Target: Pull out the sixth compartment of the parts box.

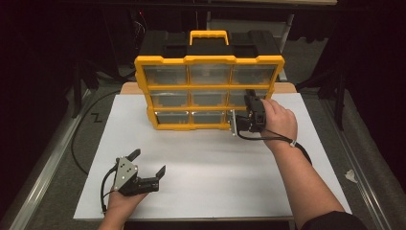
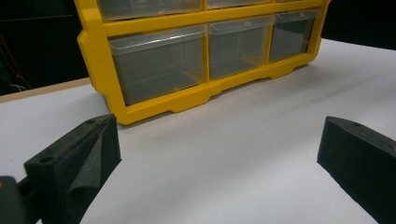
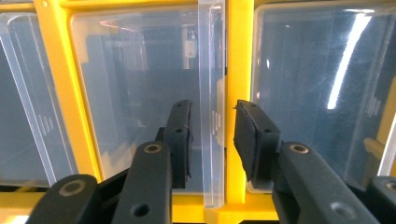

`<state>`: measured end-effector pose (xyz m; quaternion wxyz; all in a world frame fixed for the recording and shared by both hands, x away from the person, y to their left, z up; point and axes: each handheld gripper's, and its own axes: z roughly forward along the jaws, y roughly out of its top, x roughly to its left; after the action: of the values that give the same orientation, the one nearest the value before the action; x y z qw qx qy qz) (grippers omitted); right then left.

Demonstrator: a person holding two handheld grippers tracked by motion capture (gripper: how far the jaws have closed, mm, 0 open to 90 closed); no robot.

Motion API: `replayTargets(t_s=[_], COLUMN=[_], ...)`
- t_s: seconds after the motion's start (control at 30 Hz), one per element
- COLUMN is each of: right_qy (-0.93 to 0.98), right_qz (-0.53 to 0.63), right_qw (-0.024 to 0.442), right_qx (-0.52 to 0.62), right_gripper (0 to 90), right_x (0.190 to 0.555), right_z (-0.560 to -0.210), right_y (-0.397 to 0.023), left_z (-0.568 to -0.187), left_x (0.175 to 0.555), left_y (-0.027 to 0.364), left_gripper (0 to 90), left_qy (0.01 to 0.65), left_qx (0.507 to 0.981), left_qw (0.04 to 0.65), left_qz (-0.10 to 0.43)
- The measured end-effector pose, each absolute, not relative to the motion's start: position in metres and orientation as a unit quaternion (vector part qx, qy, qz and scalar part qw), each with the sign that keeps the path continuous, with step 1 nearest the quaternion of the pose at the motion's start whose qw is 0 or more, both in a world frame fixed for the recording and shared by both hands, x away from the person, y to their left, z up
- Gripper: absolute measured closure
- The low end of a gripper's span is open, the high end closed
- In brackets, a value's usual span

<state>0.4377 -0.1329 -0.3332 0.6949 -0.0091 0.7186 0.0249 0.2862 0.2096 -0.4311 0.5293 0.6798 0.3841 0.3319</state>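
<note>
Nine clear plastic drawers in three rows of three fill the front of a yellow-framed organiser case (image 1: 209,92) with a black body and a yellow carry handle, which stands upright at the far middle of a white table top (image 1: 210,167). The right gripper (image 1: 249,106), held in the person's right hand (image 1: 277,120), is up against the case's front at its right side, about level with the middle and bottom rows. In the right gripper view its two black jaws stand a little apart, one on each side of a clear plastic drawer edge (image 3: 211,107) that runs between them just beside a yellow bar of the frame (image 3: 239,56); the jaws sit close to that edge, but whether the pads actually press it cannot be told, so it is unclear if anything is gripped. The left gripper (image 1: 149,162), with a grey three-cornered plate on top, rests low over the near left part of the table in the person's left hand (image 1: 122,203), well apart from the case. Its jaws are spread wide with nothing between them, and the left gripper view looks past them across bare white table toward the case's bottom row of drawers (image 2: 161,63).
</note>
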Motion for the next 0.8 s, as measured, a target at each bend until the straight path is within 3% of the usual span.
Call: replayTargets(t_s=[0.8], right_qy=[0.707], right_qz=[0.005], right_qw=[0.707], right_qx=[-0.011], right_gripper=[80.0], right_x=[0.4426], right_z=[-0.3376], right_y=[-0.1307], left_z=[-0.4308], left_x=[0.2864], left_y=[0.2104], left_gripper=[0.2], left_qy=[0.385], left_qx=[0.678], left_qw=[0.531], left_qz=[0.332])
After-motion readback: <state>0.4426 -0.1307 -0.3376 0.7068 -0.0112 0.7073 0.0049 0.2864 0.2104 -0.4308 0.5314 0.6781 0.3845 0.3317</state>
